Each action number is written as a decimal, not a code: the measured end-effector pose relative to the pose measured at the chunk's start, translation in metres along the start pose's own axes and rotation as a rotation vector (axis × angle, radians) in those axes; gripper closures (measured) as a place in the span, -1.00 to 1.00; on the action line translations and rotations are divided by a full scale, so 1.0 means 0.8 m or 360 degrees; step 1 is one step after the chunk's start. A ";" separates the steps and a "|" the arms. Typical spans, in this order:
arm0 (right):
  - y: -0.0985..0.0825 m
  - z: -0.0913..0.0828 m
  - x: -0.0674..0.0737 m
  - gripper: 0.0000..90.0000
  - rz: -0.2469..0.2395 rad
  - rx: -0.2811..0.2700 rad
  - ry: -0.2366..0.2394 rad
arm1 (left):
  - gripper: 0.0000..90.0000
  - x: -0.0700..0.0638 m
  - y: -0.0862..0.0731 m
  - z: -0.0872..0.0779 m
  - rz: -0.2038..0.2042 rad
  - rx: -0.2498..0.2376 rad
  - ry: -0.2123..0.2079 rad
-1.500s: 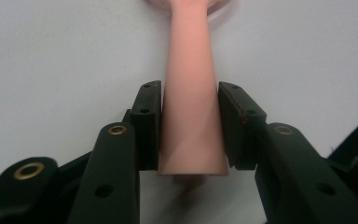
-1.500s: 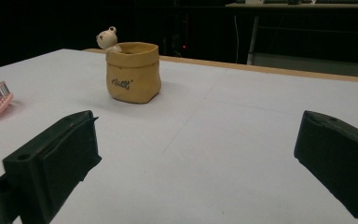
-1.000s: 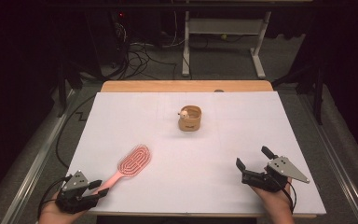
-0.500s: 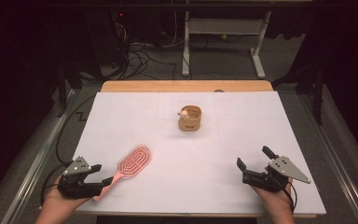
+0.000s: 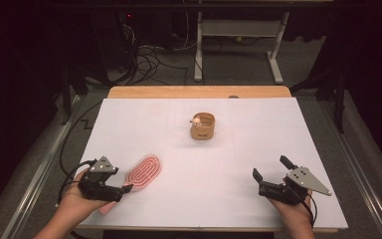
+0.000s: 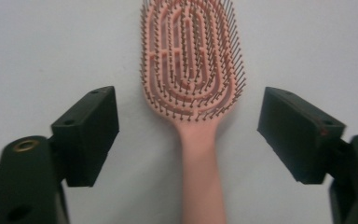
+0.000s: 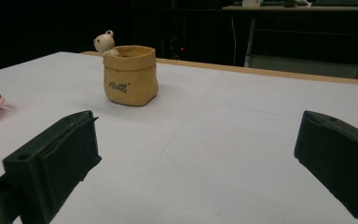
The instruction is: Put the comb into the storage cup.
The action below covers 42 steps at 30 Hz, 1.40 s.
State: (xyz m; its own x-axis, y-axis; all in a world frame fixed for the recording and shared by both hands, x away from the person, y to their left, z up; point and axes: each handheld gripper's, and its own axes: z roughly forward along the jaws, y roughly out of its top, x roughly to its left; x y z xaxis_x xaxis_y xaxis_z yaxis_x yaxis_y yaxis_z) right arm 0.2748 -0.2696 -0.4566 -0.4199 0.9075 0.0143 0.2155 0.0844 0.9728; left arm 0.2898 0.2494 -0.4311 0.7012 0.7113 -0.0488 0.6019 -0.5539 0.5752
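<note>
The left gripper (image 5: 125, 189) has just been opening its jaws, and now they stand wide apart on each side of the pink hairbrush (image 6: 192, 88) handle without touching it. The brush lies flat on the white table (image 5: 258, 149), bristles up, near the front left corner (a second ago the jaws were shut on its handle). So the brush looks let go and set down. The right gripper (image 5: 268, 172) waits open and empty, well away from the little yellow pot (image 5: 203, 127).
</note>
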 end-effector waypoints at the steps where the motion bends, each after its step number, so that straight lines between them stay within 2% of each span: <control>1: 0.000 0.000 0.000 -0.99 0.0000 0.0000 0.0000 | -0.57 0.000 0.000 0.000 0.0000 0.0000 0.0000; 4: 0.000 0.000 0.000 -0.99 -0.0002 -0.0002 -0.0001 | -0.64 0.000 0.006 0.009 0.0003 0.0047 0.0016; 5: 0.000 0.000 0.001 -0.99 -0.0003 -0.0003 0.0000 | -0.66 0.002 0.009 0.014 -0.0015 0.0063 0.0008; 8: 0.000 0.000 0.001 -0.99 -0.0002 -0.0001 0.0001 | -0.68 0.002 0.012 0.018 -0.0020 0.0080 0.0005; 10: 0.000 0.001 0.001 -0.99 0.0000 0.0002 0.0005 | -0.83 0.003 0.015 0.021 -0.0036 0.0105 -0.0014; 11: 0.000 0.001 0.001 -0.99 -0.0003 0.0004 0.0006 | -0.91 0.006 0.018 0.026 -0.0074 0.0137 -0.0056; 17: 0.000 0.001 0.001 -0.99 -0.0008 0.0005 0.0007 | -1.00 0.007 0.026 0.035 -0.0064 0.0197 -0.0040; 19: 0.000 0.001 0.001 -0.99 -0.0007 0.0006 0.0007 | -1.00 0.006 0.032 0.040 -0.0054 0.0261 -0.0050; 24: 0.000 0.001 0.001 -0.99 -0.0007 0.0009 0.0009 | -1.00 0.005 0.042 0.044 -0.0038 0.0307 -0.0051; 25: 0.000 0.001 0.001 -0.99 -0.0007 0.0009 0.0011 | -1.00 0.005 0.046 0.048 -0.0027 0.0342 -0.0055; 28: 0.000 0.001 0.001 -0.99 -0.0008 0.0008 0.0014 | -1.00 0.004 0.054 0.052 -0.0013 0.0383 -0.0047; 32: 0.000 0.001 0.000 -0.99 -0.0005 0.0008 0.0013 | -1.00 0.004 0.063 0.056 -0.0020 0.0399 -0.0049; 37: 0.000 0.001 0.000 -0.99 0.0001 0.0007 0.0014 | -1.00 0.001 0.080 0.062 0.0000 0.0464 -0.0042; 41: 0.000 0.001 0.000 -0.99 0.0003 0.0008 0.0016 | -1.00 0.002 0.089 0.063 -0.0018 0.0481 -0.0053; 42: 0.000 0.001 0.000 -0.99 0.0003 0.0010 0.0016 | -1.00 0.003 0.093 0.066 -0.0014 0.0506 -0.0041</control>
State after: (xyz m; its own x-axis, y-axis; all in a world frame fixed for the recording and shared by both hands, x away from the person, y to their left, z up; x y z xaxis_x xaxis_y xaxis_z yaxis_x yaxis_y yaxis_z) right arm 0.2755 -0.2692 -0.4570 -0.4284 0.9034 0.0185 0.2217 0.0853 0.9714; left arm 0.3564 0.1873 -0.4314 0.7024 0.7078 -0.0754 0.6945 -0.6582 0.2908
